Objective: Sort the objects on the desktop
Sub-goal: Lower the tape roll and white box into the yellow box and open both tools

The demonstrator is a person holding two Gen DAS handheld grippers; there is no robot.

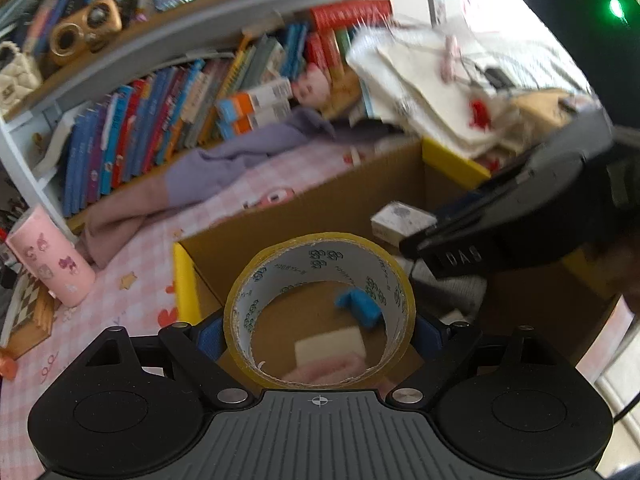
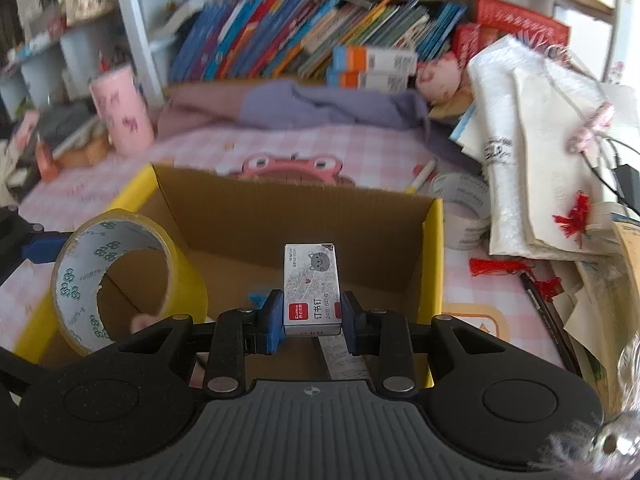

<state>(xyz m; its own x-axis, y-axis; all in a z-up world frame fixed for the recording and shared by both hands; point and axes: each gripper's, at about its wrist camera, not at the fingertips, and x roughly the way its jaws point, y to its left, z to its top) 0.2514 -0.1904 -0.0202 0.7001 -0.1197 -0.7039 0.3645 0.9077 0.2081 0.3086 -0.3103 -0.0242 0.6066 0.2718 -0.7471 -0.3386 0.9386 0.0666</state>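
Yellowish packing tape roll (image 1: 320,304), gripped across its width by the left tool (image 1: 320,336), hangs over an open cardboard box (image 1: 360,196) with yellow flaps. Beside it, the right tool (image 2: 312,320) clamps a small staple box (image 2: 312,284) between narrow blue pads above the same carton. Inside lie a blue object (image 1: 358,306), a pale block (image 1: 330,346), something pink, and a slip of paper (image 2: 344,356). Beyond the box, on the pink-checked tabletop (image 2: 360,148), sit a pink frog-shaped item (image 2: 292,166), a white tape roll (image 2: 462,210), a pink cylinder (image 2: 122,110) and shelved books (image 2: 304,36).
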